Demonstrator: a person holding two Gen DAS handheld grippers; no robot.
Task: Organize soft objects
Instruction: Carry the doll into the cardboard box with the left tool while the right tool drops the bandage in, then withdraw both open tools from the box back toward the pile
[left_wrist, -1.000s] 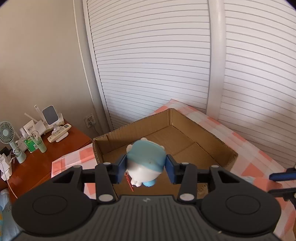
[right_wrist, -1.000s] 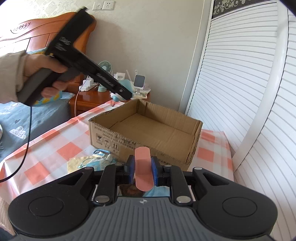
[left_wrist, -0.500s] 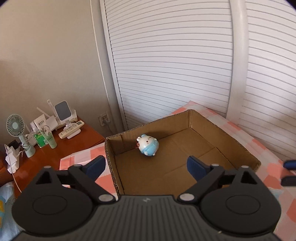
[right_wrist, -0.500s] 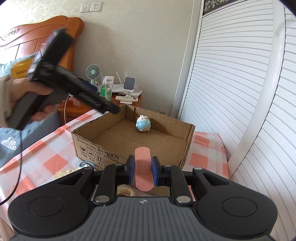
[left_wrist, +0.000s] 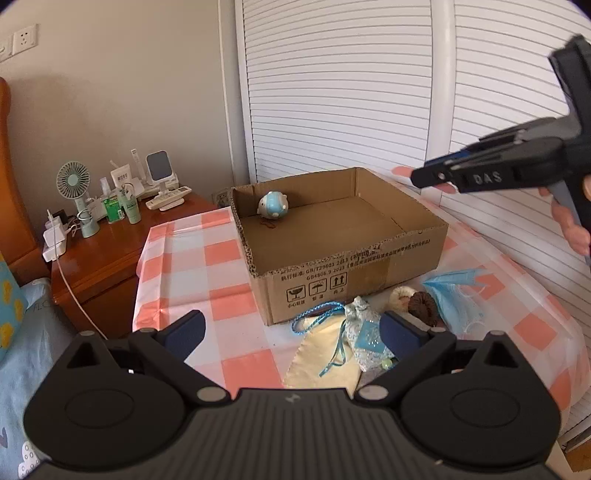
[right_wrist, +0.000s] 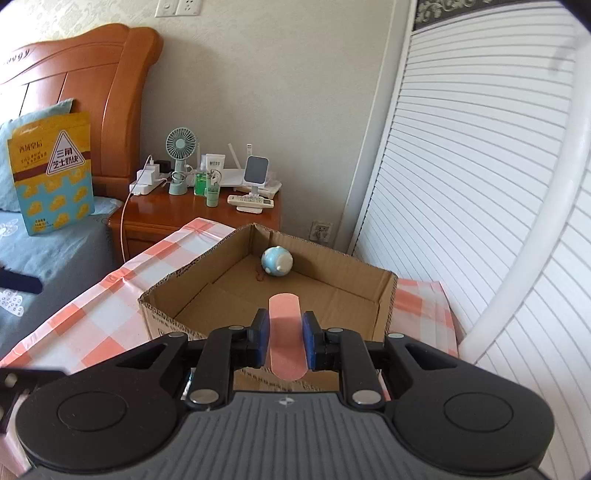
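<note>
Fingers (left_wrist: 192, 328) of the left gripper (left_wrist: 291, 330), now released and opening wide and empty, have dropped the plush toy (left_wrist: 272, 205) into the cardboard box (left_wrist: 351, 273), while the right gripper (right_wrist: 283, 334) clamps a pink strip (right_wrist: 285, 332) awaiting placement.

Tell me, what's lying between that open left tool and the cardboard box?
In the left wrist view, between the left gripper and the cardboard box lie a cream cloth, a blue ribbon and a small lace pouch.
</note>
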